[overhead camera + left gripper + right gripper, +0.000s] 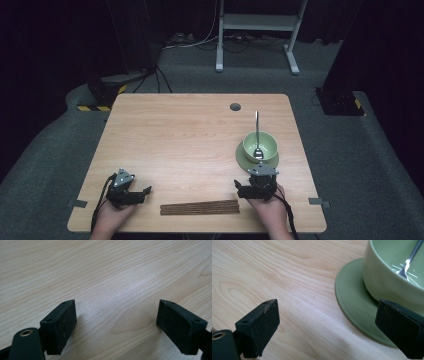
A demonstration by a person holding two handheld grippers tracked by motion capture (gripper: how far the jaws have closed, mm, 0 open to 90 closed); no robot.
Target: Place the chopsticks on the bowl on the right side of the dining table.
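While I look down from the high view, I count one wooden table (190, 130), one green bowl (260, 145) sitting on one green saucer (244, 159), one spoon (257, 131) leaning in the bowl with its handle pointing away from me, and a bundle of brown chopsticks (199, 207) lying flat near my edge of the table; I cannot count the single sticks. My left gripper (145, 192) rests low at the left end of the chopsticks, just beside them, its hand coming up from the bottom edge. My right gripper (239, 188) sits between the chopsticks' right end and the saucer, with the hand behind it.

In the left gripper view, my two jaws stand wide apart over bare wood, holding nothing.

In the right gripper view, the jaws are likewise spread with nothing between them; the right jaw overlaps the saucer (352, 302), and the bowl (387, 282) and the spoon (409, 260) sit just beyond.
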